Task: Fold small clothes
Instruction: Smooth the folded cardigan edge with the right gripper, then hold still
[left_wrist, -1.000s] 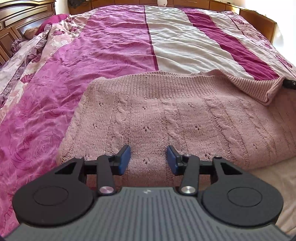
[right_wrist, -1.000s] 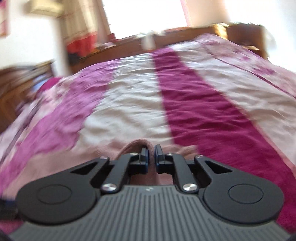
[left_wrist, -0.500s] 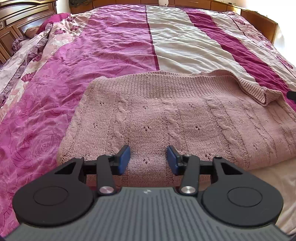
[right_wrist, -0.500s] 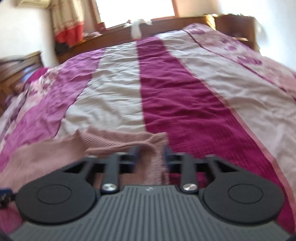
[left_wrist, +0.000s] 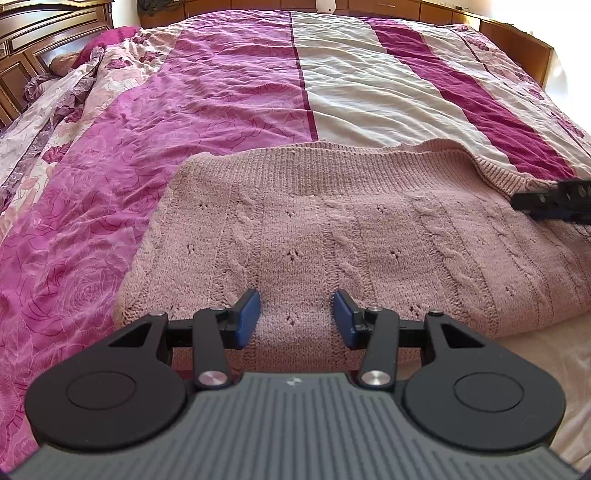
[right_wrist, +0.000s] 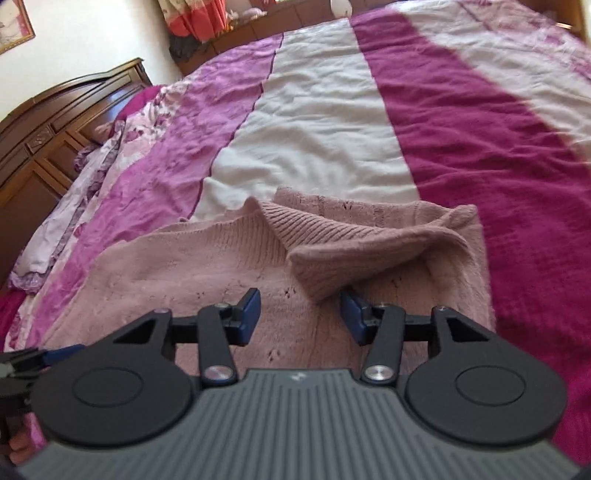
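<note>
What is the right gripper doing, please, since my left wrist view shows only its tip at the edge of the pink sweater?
Observer: The right gripper is open. The tip of a ribbed flap lies between its fingers, unpinched.
Operator: Where does that flap sit on the sweater?
Observer: It is folded back over the far right corner of the sweater, lying on top of the knit.
Operator: And what is beneath the sweater's right edge?
Observer: The dark magenta stripe of the bedspread.
</note>
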